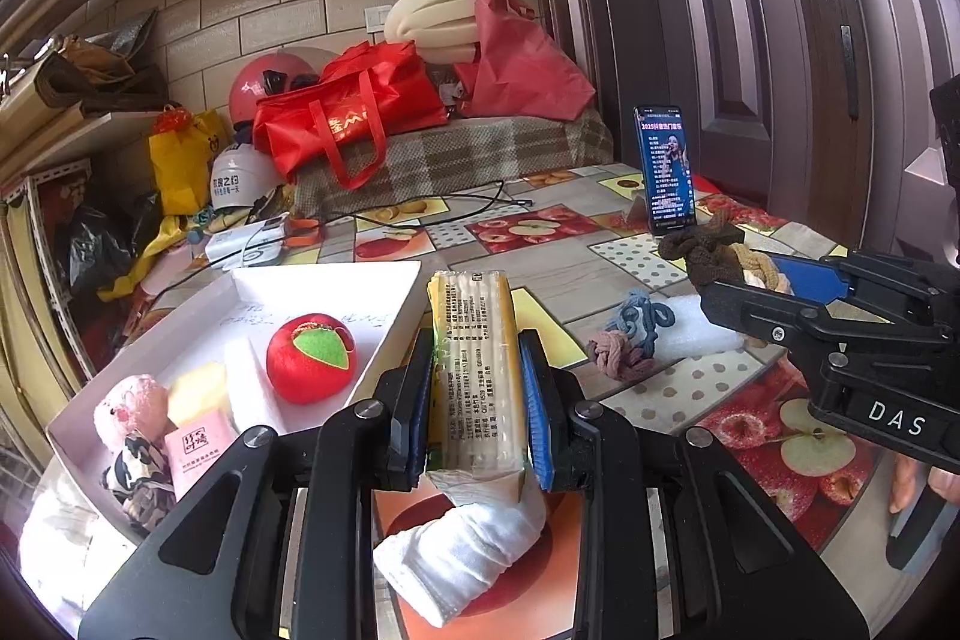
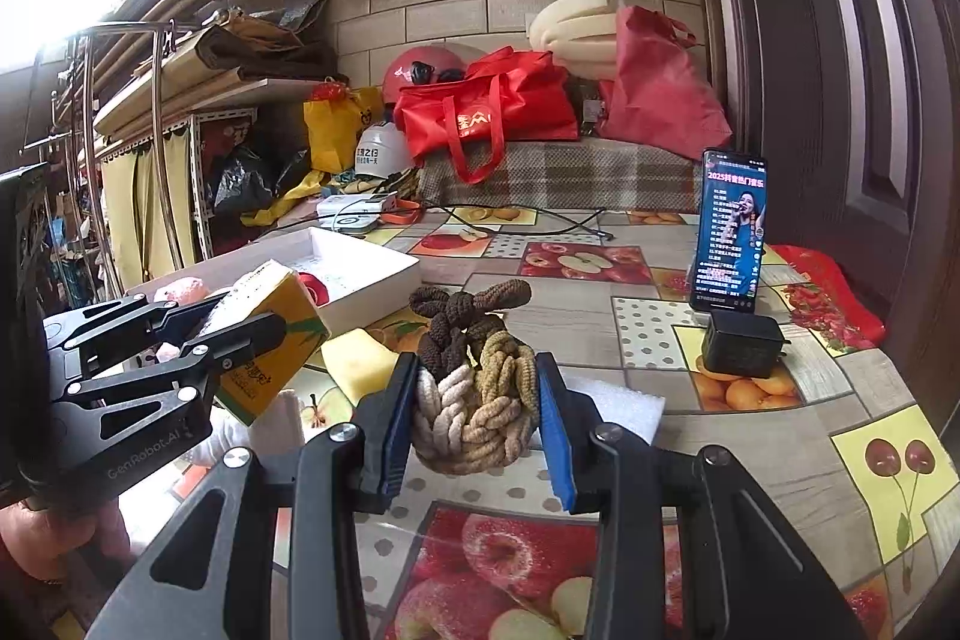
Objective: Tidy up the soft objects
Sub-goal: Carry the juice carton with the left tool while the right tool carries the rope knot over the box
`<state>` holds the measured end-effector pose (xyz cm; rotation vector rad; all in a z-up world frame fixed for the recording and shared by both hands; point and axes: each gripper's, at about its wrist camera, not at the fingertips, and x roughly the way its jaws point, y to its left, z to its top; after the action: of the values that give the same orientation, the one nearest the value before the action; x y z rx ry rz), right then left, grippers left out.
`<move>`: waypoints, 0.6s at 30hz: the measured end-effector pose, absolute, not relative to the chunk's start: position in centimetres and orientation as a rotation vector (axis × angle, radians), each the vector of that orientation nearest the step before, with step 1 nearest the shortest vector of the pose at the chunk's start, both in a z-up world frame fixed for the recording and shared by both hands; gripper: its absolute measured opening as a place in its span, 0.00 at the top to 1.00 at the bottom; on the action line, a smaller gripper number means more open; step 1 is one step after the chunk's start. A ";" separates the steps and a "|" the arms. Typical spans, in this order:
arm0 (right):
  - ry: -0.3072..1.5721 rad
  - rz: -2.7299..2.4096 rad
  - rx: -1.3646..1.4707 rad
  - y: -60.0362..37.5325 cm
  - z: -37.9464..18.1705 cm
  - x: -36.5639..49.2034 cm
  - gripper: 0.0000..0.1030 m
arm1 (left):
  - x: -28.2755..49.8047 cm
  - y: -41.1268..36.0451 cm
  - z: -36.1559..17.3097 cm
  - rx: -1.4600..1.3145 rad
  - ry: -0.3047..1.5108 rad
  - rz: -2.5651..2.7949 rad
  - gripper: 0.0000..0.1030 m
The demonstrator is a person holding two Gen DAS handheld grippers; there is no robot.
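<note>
black left tool (image 1: 478,403), blue pads, silver screws; right tool (image 2: 478,415) alike, white "DAS" lettering

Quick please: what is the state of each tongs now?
Left tongs: shut on the yellow tissue pack.
Right tongs: shut on the bundle of knotted hair ties.

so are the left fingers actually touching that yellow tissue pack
Touching. The left wrist view shows both blue-padded fingers of the left gripper pressed flat against the sides of the yellow plastic tissue pack.
</note>
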<state>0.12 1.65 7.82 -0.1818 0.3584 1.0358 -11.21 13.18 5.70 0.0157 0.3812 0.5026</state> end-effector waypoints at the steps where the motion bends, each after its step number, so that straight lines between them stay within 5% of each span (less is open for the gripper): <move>1: 0.357 1.042 -0.184 2.0 7.8 -0.1 0.63 | -11.5 13.4 5.7 0.020 0.380 0.511 0.75; 18: 0.354 1.121 -0.241 7.5 7.5 -3.1 0.62 | -16.9 20.9 5.3 -0.048 0.370 0.704 0.75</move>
<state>-3.09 7.52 7.48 -0.2407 0.3541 1.1207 -16.86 20.86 5.33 -0.0478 0.3700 0.7036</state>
